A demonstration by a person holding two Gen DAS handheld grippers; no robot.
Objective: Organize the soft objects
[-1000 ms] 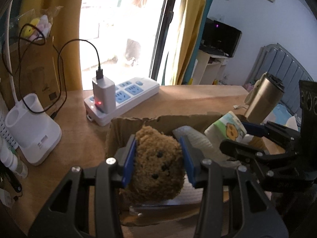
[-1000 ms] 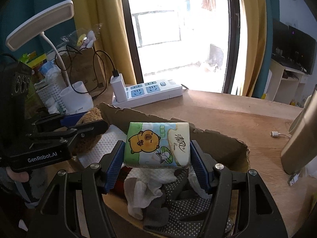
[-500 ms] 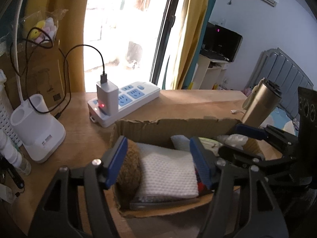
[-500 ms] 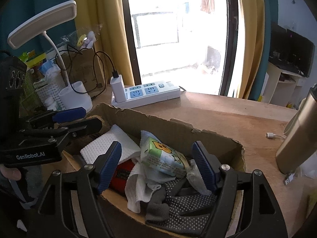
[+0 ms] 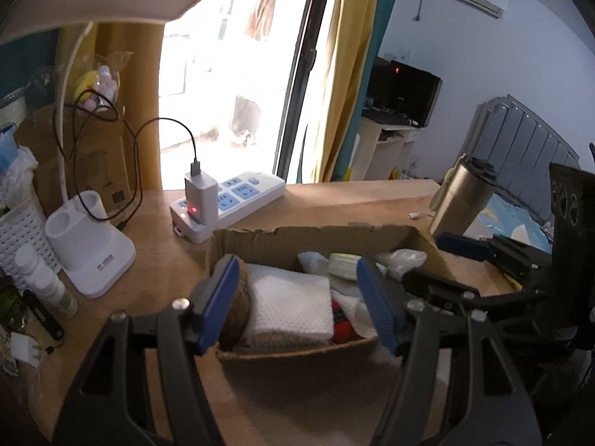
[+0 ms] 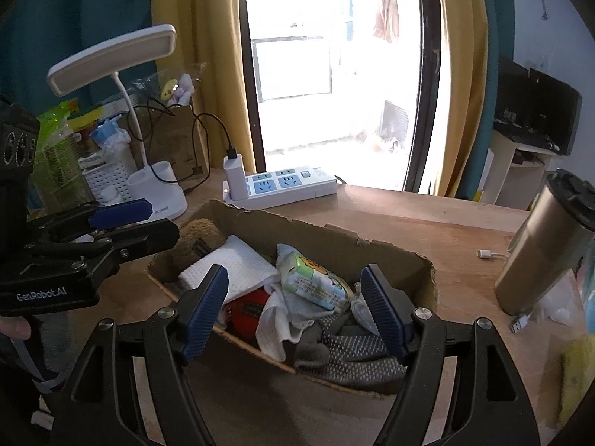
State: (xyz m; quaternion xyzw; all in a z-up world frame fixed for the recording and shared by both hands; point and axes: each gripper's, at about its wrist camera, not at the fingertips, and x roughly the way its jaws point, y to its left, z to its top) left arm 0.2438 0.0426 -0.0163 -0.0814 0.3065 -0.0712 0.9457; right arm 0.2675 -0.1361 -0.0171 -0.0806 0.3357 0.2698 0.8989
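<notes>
A torn cardboard box (image 5: pixel 316 231) sits on the wooden desk with soft things in it. A brown plush (image 6: pixel 197 239) lies at its left end beside a folded white cloth (image 6: pixel 230 265). A green tissue pack (image 6: pixel 312 282) rests on a white rag, with grey dotted gloves (image 6: pixel 353 349) and a red item (image 6: pixel 249 308) near the front wall. My left gripper (image 5: pixel 297 299) hovers open above the box's near left part, holding nothing. My right gripper (image 6: pixel 293 304) is open and empty too, above the near right part. Each gripper shows in the other's view: left gripper (image 6: pixel 160 219), right gripper (image 5: pixel 424 260).
A white power strip (image 5: pixel 230 200) with a charger and black cable lies behind the box. A white lamp base (image 5: pixel 89 245), a white basket (image 5: pixel 18 230) and small bottles crowd the left. A steel tumbler (image 6: pixel 546 241) and a white cable end (image 6: pixel 491 254) are on the right.
The left gripper let go of the brown plush and the right let go of the tissue pack; both now lie in the box. Both grippers opened wider and drew back and up.
</notes>
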